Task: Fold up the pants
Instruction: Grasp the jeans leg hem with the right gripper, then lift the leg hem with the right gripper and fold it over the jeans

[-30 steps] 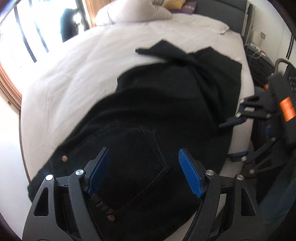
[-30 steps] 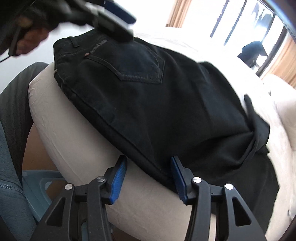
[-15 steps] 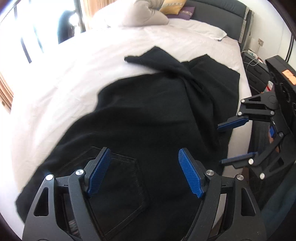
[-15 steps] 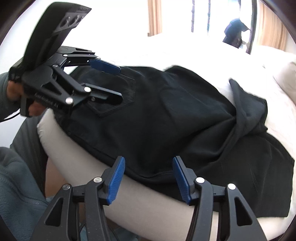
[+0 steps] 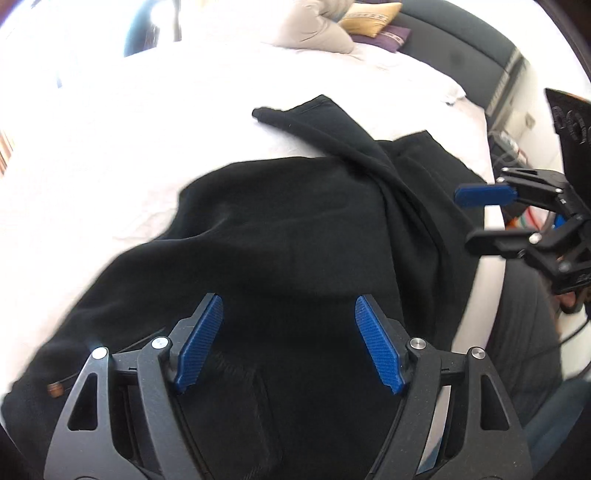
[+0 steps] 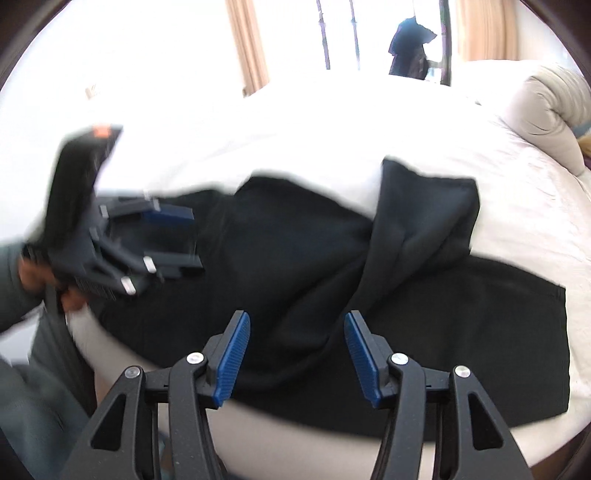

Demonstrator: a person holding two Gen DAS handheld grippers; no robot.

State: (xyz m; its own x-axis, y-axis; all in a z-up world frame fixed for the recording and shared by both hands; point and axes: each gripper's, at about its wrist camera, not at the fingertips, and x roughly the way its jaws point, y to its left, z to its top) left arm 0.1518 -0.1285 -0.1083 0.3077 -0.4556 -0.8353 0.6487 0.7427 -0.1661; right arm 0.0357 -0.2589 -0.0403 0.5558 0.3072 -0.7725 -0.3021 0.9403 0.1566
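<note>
1. The black pants (image 5: 280, 229) are spread across the near part of the white bed (image 5: 110, 155), waist end at 7 o'clock in the left wrist view, legs running toward 1 o'clock. A copper rivet (image 5: 54, 388) marks the waist corner.
2. One pant leg (image 6: 417, 229) is seen crossed and twisted over the other – its hem points to 12 o'clock in the right wrist view. The lower leg lies flatter, out toward 3 o'clock.
3. The cloth is judged to be denim: soft and limp, moderately heavy, not slippery, not fragile. It is expected to drape and drag rather than hold shape when lifted.
4. A hold is best taken at firm edges – the waistband and the hem of the crossed leg – where seams give thickness for the pads.
5. The left gripper (image 5: 288, 343) hovers over the seat area with its blue pads spread apart; nothing is held.
6. The right gripper (image 6: 295, 354) is likewise spread wide above the near edge of the pants, empty.
7. Pillows (image 5: 314, 29) lie at 12 o'clock by the dark headboard (image 5: 461, 48).
</note>
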